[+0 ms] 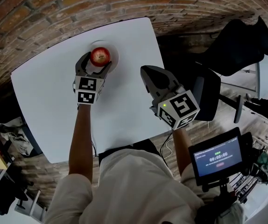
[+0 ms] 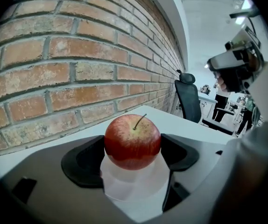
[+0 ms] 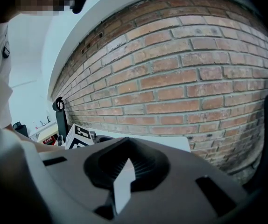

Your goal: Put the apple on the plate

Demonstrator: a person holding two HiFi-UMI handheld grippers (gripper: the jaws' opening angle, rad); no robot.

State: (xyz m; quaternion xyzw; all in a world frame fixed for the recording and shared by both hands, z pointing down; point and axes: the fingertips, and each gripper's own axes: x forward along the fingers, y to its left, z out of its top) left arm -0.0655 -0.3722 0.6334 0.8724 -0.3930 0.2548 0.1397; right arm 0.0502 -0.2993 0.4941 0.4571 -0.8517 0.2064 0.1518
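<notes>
In the head view, your left gripper (image 1: 96, 63) reached out toward 12 o'clock over the white table (image 1: 54, 101), its 2 jaws set either side of the red apple (image 1: 100, 56), which sat over the small white plate (image 1: 115, 51) near the table's far edge. Your right gripper (image 1: 146, 73) hung off at about 4 o'clock from the left one, well apart from the plate and carrying nothing. In the left gripper view, the apple stood upright, stem at 12 o'clock, with a dark pad meeting its flank at 9 o'clock and another at 3 o'clock, so you had it pinched, and the plate lay directly under it at 6 o'clock. The brick wall (image 2: 78, 78) ran behind. I could not tell whether the fruit's base was resting on the plate or just above it. In the right gripper view, the jaws were pressed nearly together, only a thin sliver of white showing between them and no object there. By my reading the task was almost done: the apple had been brought to the plate, and what remained was to settle it, spread the left jaws and draw back without rolling it off.
</notes>
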